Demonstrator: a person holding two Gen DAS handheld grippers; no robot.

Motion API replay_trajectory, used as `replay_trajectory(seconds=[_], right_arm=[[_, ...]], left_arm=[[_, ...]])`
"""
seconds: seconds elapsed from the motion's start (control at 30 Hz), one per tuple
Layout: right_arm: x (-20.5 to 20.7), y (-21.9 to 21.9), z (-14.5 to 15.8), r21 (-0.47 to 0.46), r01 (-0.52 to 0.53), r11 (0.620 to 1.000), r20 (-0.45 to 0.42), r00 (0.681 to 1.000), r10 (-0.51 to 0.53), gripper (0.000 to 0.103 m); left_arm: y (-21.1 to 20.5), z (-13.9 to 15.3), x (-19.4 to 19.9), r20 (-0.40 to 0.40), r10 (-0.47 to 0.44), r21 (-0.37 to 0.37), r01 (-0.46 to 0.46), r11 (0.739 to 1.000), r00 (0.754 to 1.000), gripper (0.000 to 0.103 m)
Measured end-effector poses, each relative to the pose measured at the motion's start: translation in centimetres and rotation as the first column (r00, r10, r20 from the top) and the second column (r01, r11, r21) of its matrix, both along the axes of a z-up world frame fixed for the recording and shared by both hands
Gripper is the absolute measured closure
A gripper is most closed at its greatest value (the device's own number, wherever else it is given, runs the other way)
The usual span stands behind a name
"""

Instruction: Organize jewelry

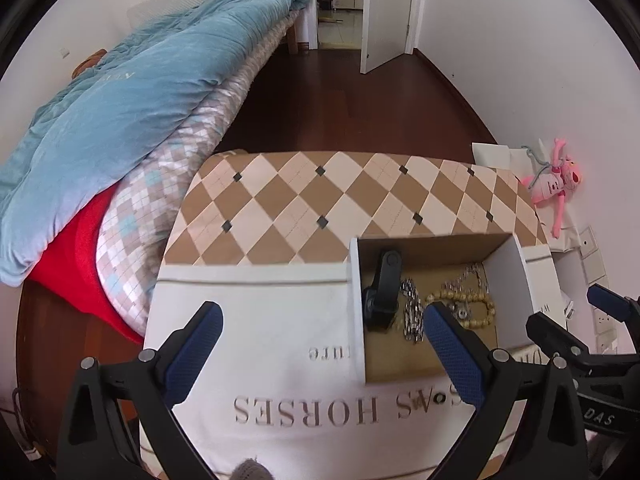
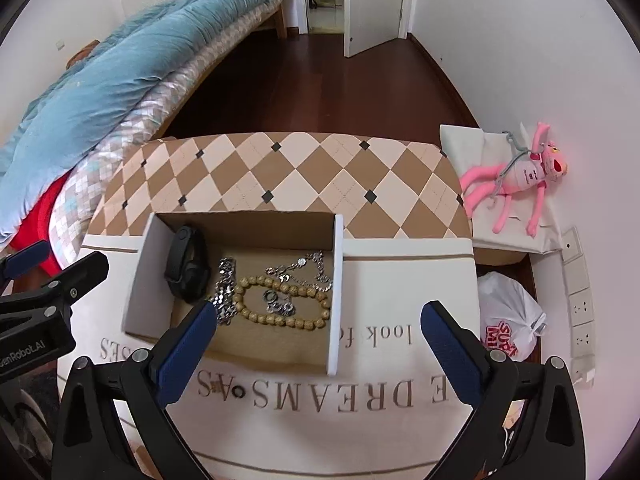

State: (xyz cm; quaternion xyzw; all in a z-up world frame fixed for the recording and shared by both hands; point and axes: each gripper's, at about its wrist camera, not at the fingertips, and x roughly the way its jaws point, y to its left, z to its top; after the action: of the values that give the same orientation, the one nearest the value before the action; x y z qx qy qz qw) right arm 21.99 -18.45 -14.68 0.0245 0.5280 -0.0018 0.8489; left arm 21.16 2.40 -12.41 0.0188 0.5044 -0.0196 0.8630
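The jewelry lies heaped in the box [image 2: 338, 280], an open cardboard tray with white side walls, set on the white cloth [image 2: 400, 280] that covers the near part of the table [image 2: 304, 176]. From the box's left wall rightward: a black band [image 2: 188, 266], a silver link chain [image 2: 226, 288], a loop of wooden beads [image 2: 280, 308] with small rings [image 2: 278, 302] inside it, and a thin silver chain [image 2: 304, 270] against the right wall.

The silver link chain runs front to back, parallel to the side walls. The bead loop is stretched across the box, left to right, and touches the link chain on its left side.

Your right gripper [image 2: 318, 324] is spread wide and holds nothing. It hovers just short of the box's open near edge, its left finger over the near end of the link chain. The beads lie straight ahead, between the fingers.

Your left gripper [image 1: 326, 332] is also spread and empty. It sits left of the box, over bare cloth, with only its right finger above the box floor.

Judgement: the right gripper is the nearer tool for the beads.

Room: the near side of the box has no wall, so entry from there is free. The side walls limit sideways travel. The pieces overlap, so lifting one may drag its neighbour. The table's far checked half is open.
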Motion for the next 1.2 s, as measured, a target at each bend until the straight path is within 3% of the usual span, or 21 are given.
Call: replay_trajectory(seconds=[0.13,0.23,0.27,0.33,0.4,0.5,0.77,0.83,0.97,1.2], right_arm=[[-3.2,0.7,-0.2,0.039,-0.006,0.999,0.031,1.0,0.005,0.0],[-6.1,1.5,-2.1,0.075,-0.006,0.997,0.03,1.0,0.004,0.004],[-6.7,1.8,-3.1,0.084,-0.012,0.996,0.016,1.0,0.01,0.008],[-7.4,2.3,-5.1,0.117,-0.02,0.993,-0.018,1.0,0.022,0.037],[-7.5,3.0,-7.2,0.138,-0.029,0.99,-0.053,0.998,0.036,0.043],[-7.4,4.1,-8.9,0.149,-0.053,0.987,-0.043,0.997,0.06,0.045],[-7.0,6.5,-10.5,0.093,-0.117,0.989,-0.005,0.993,0.118,0.064],[-6.9,7.1,-10.6,0.053,-0.13,0.99,0.007,0.992,0.13,0.089],[-6.9,7.9,-10.6,-0.014,-0.159,0.987,0.02,0.987,0.159,0.09],[-8.3,3.2,-9.0,0.076,-0.018,0.997,0.041,0.999,0.015,0.09]], left_arm=[[0.8,-1.0,-3.1,0.014,0.04,0.027,-0.04,0.999,0.999,0.0],[1.1,-3.3,-5.2,-0.013,0.054,0.075,-0.053,0.996,0.998,0.0],[1.2,-4.5,-5.7,-0.033,0.051,0.09,-0.048,0.995,0.998,0.0],[1.6,-7.0,-6.5,-0.088,0.052,0.099,-0.043,0.994,0.995,0.0],[2.0,-8.8,-6.8,-0.121,0.054,0.099,-0.042,0.994,0.991,0.0],[2.5,-10.3,-7.2,-0.136,0.062,0.107,-0.048,0.993,0.989,0.0],[3.3,-11.5,-7.2,-0.156,0.067,0.103,-0.051,0.993,0.986,0.0],[3.3,-11.6,-7.2,-0.16,0.066,0.103,-0.05,0.993,0.985,0.0],[3.1,-11.5,-7.1,-0.155,0.058,0.109,-0.041,0.993,0.986,0.0],[-0.9,-10.5,-6.9,-0.152,-0.005,0.031,0.01,0.999,0.988,0.001]])
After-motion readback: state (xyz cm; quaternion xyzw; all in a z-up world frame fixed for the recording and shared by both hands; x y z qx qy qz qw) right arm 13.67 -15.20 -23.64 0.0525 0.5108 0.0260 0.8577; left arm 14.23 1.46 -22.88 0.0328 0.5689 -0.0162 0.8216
